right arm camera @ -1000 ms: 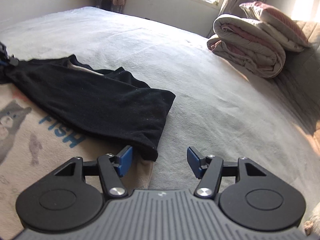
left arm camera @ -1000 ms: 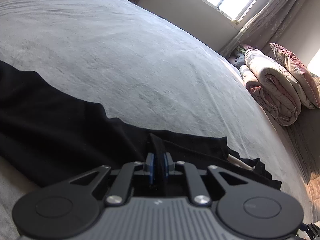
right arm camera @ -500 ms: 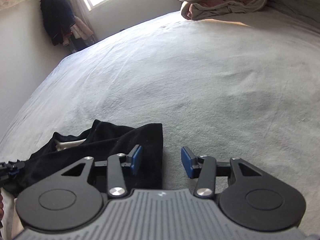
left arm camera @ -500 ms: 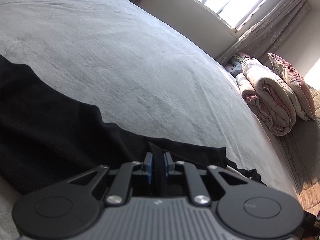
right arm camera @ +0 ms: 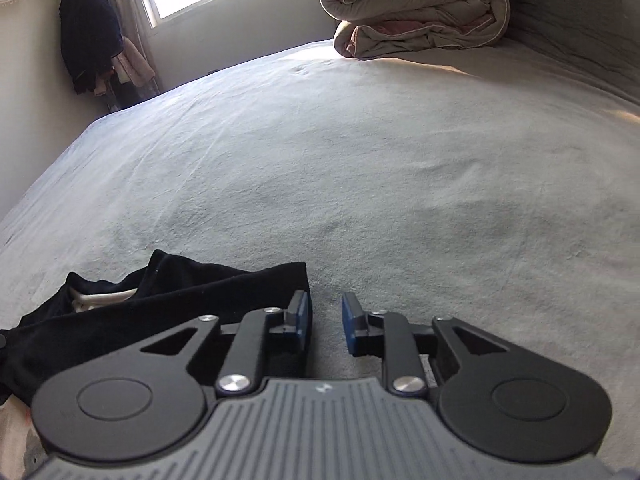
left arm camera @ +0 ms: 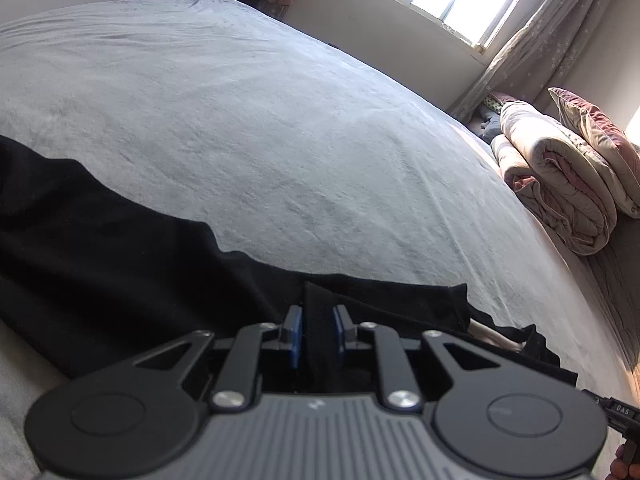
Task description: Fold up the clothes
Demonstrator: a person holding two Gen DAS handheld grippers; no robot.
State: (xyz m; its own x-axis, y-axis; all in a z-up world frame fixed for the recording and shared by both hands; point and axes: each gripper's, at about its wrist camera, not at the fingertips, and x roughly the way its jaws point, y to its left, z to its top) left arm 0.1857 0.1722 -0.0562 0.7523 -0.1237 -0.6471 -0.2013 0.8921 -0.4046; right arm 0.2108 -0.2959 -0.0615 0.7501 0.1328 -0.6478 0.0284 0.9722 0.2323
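A black garment (left arm camera: 120, 280) lies across the grey bed cover, with a pale lining showing at one end (left arm camera: 492, 334). My left gripper (left arm camera: 318, 330) is shut on a raised fold of this black cloth, pinched between its blue pads. In the right wrist view the same black garment (right arm camera: 168, 308) ends in a corner by the left blue pad (right arm camera: 304, 316). My right gripper (right arm camera: 325, 320) stands open with bare bed cover in the gap, low over the garment's edge. The cloth under the gripper body is hidden.
The grey bed cover (right arm camera: 360, 160) stretches far ahead. A rolled quilt (right arm camera: 416, 8) and a pillow (left arm camera: 592, 136) lie at the bed's far side. Dark clothes (right arm camera: 90, 36) hang by the window corner. A printed cloth shows at the lower left (right arm camera: 16, 424).
My right gripper has swung from the printed cloth to the black garment's corner and its jaws have narrowed. The left gripper keeps its hold and has shifted slightly.
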